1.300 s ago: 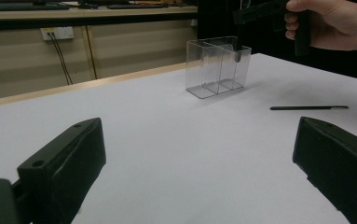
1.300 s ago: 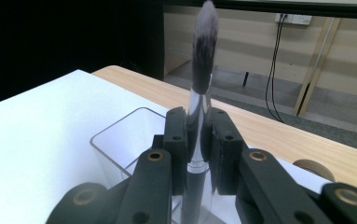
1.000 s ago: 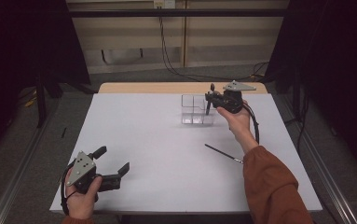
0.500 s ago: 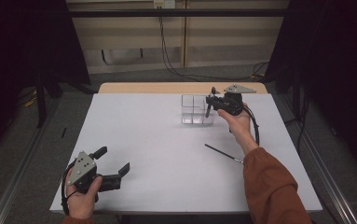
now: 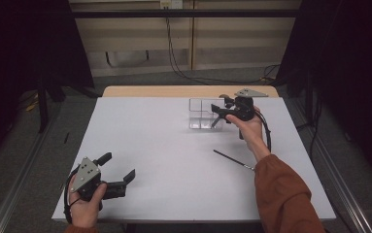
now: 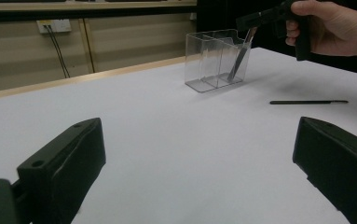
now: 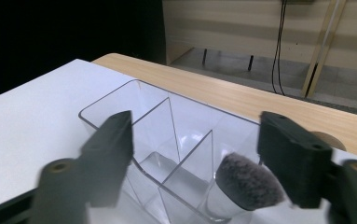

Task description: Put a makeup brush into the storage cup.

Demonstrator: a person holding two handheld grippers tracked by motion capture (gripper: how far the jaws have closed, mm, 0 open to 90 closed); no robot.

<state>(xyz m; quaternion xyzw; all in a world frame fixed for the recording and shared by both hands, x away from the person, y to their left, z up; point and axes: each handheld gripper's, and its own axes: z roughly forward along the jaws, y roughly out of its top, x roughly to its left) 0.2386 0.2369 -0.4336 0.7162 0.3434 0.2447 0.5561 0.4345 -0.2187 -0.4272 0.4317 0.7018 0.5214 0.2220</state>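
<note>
A clear plastic organiser (image 5: 200, 114) with several compartments stands at the back of the white table (image 5: 174, 160). A makeup brush (image 7: 248, 182) with a dark fluffy head leans in its right-hand compartment, head up. My right gripper (image 5: 218, 108) hovers just over that compartment, jaws open on either side of the brush head and not touching it (image 7: 197, 126). The left gripper view shows the brush (image 6: 239, 58) slanting up toward the right gripper (image 6: 250, 21). My left gripper (image 5: 119, 166) rests open at the table's front left with nothing in it (image 6: 199, 140).
A thin black brush (image 5: 232, 159) lies flat on the table to the right of centre, near my right forearm; it also appears in the left gripper view (image 6: 306, 101). A wooden strip (image 5: 174, 91) edges the table's far side. Cables hang behind.
My right gripper has dipped slightly lower over the organiser's right compartment. The left gripper has not moved.
</note>
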